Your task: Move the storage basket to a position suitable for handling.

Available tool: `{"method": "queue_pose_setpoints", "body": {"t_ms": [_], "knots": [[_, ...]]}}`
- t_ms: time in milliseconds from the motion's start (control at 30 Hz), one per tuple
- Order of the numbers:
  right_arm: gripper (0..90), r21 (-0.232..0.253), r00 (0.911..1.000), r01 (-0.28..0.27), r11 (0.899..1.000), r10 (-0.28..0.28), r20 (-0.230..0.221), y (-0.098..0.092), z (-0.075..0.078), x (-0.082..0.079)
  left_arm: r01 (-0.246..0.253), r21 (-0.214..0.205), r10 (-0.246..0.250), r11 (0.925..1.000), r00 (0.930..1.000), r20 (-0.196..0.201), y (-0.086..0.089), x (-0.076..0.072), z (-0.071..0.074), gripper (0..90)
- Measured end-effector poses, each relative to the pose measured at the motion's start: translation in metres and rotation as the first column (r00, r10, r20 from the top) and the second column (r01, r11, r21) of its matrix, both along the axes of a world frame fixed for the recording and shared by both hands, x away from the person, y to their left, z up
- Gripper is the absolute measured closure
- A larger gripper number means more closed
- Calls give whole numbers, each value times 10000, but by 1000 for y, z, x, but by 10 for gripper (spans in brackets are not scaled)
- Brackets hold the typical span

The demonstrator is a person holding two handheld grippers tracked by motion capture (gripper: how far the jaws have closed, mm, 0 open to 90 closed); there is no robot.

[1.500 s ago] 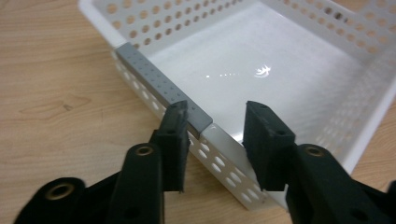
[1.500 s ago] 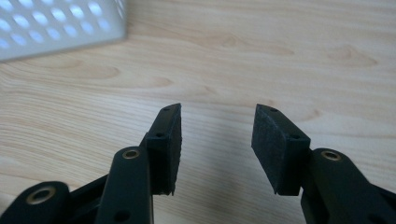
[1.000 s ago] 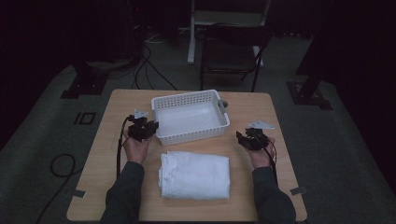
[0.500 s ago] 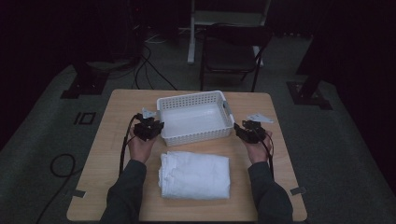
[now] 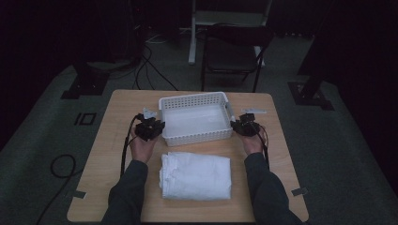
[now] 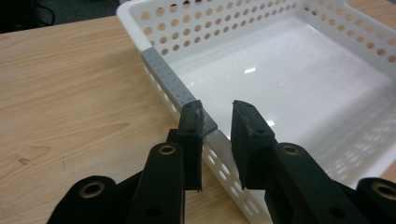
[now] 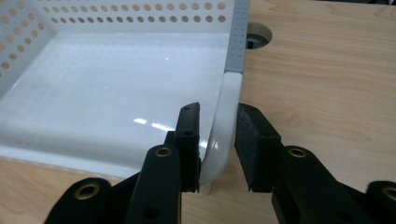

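Observation:
A white perforated basket (image 5: 195, 97) stands empty at the table's far middle. A folded white towel (image 5: 196, 176) lies in front of it. My left gripper (image 5: 157, 129) is shut on the basket's left rim (image 6: 163, 70), one jaw outside the wall and one inside, as the left gripper view (image 6: 217, 109) shows. My right gripper (image 5: 237, 125) straddles the rounded near right corner of the rim (image 7: 236, 37). Its jaws (image 7: 217, 112) have just been closing, and they now pinch that rim.
The wooden table (image 5: 117, 112) has bare strips left and right of the towel. A round cable hole (image 7: 257, 37) sits in the tabletop just beyond the basket's right side. A dark chair (image 5: 232, 51) stands behind the table. Cables trail from both grippers.
My right gripper moved forward and inward to the basket's right corner and closed on its rim. The left hand edged slightly toward the basket's left rim.

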State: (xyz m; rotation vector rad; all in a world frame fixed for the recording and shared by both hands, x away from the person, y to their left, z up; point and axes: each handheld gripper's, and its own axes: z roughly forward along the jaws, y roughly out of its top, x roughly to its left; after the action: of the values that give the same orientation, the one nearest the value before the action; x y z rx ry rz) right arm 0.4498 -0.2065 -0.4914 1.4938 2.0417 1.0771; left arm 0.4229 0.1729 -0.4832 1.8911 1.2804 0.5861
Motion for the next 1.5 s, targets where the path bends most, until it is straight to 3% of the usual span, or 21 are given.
{"method": "queue_pose_setpoints", "body": {"t_ms": [433,700,833,967,1067,1200,1367,1500], "knots": [[685,254,9995,-274,9993,269,187,-6,1,-47,-90,-118,88,9999,9998,-175,-1,0,-2,740],[684,298,9990,-386,9988,379,247,-7,0,-50,-76,-216,70,9997,9996,-264,2,-5,-1,736],[591,221,9986,-288,9993,278,448,-8,3,-54,-111,-443,124,9990,9995,277,6,-19,8,697],[511,268,9974,-286,9992,268,664,-15,10,-61,37,-811,10,9967,9983,576,15,-33,17,613],[455,369,9974,-490,9981,470,547,-19,13,-66,41,-1244,22,9922,9987,501,22,-40,20,588],[431,528,9969,-636,9966,610,498,-22,14,-74,85,-1383,-16,9903,9988,495,25,-47,20,561],[462,608,9973,-637,9961,614,391,-25,13,-77,158,-1640,-102,9863,9994,344,27,-52,17,543],[481,407,9968,-741,9964,727,346,-27,11,-80,312,-1640,-291,9860,9995,150,26,-56,13,539]]}}
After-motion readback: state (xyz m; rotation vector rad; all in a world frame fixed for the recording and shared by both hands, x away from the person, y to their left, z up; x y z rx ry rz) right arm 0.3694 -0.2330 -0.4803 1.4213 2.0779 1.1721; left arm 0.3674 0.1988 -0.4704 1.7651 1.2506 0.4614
